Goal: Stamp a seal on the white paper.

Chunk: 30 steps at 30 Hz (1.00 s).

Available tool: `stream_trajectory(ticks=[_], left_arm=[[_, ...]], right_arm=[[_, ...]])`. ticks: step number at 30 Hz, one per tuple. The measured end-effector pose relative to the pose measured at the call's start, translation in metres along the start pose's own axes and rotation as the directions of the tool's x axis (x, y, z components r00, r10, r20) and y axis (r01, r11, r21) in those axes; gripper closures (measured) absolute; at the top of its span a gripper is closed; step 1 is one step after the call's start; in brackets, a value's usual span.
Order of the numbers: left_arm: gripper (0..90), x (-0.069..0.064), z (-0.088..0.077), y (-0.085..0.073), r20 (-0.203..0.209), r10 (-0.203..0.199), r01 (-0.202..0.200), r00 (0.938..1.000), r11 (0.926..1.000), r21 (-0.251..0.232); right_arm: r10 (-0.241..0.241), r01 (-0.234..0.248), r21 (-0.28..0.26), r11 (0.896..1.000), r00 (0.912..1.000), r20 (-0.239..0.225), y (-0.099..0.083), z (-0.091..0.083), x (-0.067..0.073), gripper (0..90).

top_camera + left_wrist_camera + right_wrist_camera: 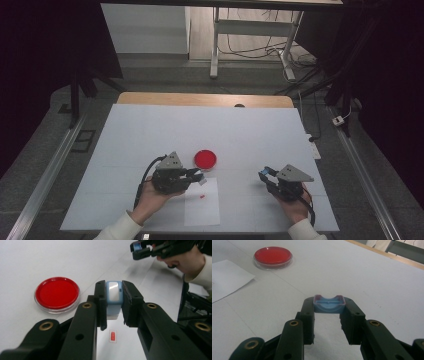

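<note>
From above, the left gripper [199,176] hovers over a white sheet [202,209] near a red dish [205,159]. Its own view shows a blue stamp [114,295] clamped above a red mark [113,336]. The right gripper [328,312] pinches what looks like a blue cap [328,304]

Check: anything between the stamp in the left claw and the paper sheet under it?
Nothing visible. The left claw holds the blue stamp above the white paper sheet, with open air between them. A red stamp mark already sits on the sheet.
</note>
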<state>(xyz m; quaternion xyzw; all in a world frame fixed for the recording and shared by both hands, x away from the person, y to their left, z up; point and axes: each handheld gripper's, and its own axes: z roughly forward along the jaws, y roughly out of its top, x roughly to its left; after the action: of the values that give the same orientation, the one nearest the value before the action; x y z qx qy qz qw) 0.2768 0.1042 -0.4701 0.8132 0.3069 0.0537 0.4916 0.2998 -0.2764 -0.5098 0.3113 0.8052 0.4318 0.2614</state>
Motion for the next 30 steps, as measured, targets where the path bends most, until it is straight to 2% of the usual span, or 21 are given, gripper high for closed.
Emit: stream_trajectory(ticks=[13,30], left_arm=[[74.9,0.007,-0.012,0.015,-0.001,-0.028,0.028,0.9996,0.9978,-0.060],[74.9,0.008,-0.012,0.015,-0.002,-0.022,0.022,0.9997,0.9985,-0.051]], right_arm=[[-0.012,0.012,0.002,1.000,0.9999,0.000,0.001,0.001,0.002,64.5],[-0.017,0.017,0.000,1.000,0.9998,-0.004,0.002,0.001,0.003,64.4]])
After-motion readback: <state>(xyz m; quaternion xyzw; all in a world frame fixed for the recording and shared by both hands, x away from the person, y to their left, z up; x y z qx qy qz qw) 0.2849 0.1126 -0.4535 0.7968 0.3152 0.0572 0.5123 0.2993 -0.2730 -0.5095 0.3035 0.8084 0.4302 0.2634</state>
